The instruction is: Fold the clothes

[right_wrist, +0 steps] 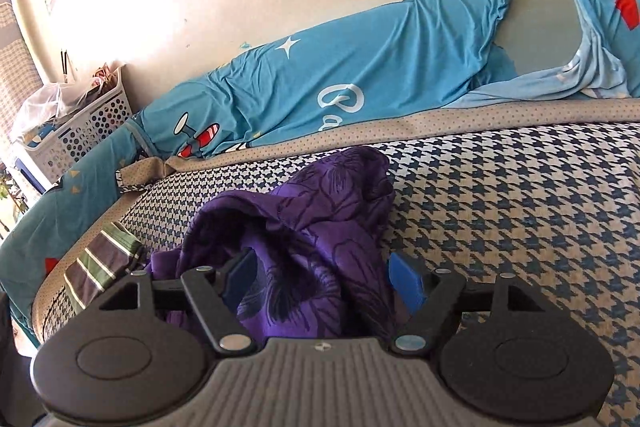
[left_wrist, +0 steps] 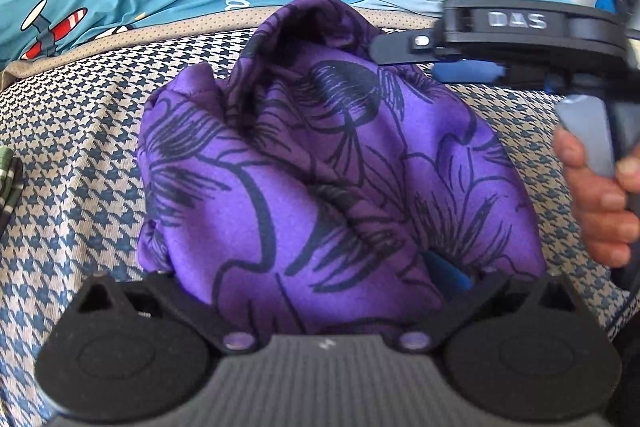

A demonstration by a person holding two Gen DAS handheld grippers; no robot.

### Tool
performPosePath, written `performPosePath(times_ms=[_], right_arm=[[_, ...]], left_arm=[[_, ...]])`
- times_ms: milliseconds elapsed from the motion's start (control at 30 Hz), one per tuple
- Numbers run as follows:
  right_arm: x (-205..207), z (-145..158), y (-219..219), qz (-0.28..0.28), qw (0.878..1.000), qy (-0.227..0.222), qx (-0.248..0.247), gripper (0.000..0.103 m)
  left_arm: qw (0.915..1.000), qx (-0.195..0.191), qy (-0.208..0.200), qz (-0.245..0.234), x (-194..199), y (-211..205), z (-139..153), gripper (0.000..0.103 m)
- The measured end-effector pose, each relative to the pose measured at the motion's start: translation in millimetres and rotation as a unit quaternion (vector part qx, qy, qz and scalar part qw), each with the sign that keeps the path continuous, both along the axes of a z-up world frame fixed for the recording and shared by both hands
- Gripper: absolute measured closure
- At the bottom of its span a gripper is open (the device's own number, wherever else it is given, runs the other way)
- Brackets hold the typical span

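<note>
The purple floral garment [right_wrist: 320, 227] is lying bunched on the houndstooth bed cover [right_wrist: 520, 207], in front of the blue bedding [right_wrist: 360, 67] along the wall. The right gripper [right_wrist: 322, 283] is spreading its fingers around the near edge of the garment. The left gripper [left_wrist: 312, 291] is buried in the garment's folds; I cannot tell its state.

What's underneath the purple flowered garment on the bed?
The purple garment lies bunched on the houndstooth bedcover. Whatever else sits beneath it is hidden by the fabric.
</note>
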State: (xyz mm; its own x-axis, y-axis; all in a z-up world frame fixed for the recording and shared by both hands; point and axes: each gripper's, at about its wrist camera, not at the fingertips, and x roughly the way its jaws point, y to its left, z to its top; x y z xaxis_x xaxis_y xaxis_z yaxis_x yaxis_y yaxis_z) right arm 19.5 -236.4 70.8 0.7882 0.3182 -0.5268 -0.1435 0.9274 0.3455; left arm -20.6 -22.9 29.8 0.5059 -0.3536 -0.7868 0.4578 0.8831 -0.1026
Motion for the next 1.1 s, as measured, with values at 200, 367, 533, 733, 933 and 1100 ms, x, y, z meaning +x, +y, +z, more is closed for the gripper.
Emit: performPosePath(times_ms=[200, 367, 533, 733, 933, 1100], right_arm=[[29, -14, 6, 0.009, 1.000, 0.014, -0.001, 0.030], [42, -23, 7, 0.013, 0.999, 0.028, 0.024, 0.056], [37, -19, 10, -0.004, 1.000, 0.013, 0.012, 0.087], [18, 7, -6, -0.054, 0.998, -0.024, 0.005, 0.090], [-11, 25, -44, -0.126, 0.991, -0.037, -0.024, 0.092], [-39, 28, -83, -0.192, 0.980, -0.019, -0.047, 0.093]], left_arm=[[0.9999, 0.001, 0.001, -0.013, -1, 0, -1, 0.000], [0.9999, 0.001, 0.002, -0.015, 0, 0, -1, 0.000], [0.9999, -0.008, 0.006, -0.005, 2, 3, 3, 0.000], [0.9995, -0.031, 0.002, 0.005, 4, 8, 12, 0.000], [0.9981, -0.061, -0.005, 0.006, 6, 10, 24, 0.000], [0.9960, -0.087, -0.013, -0.014, 3, 5, 34, 0.000]])
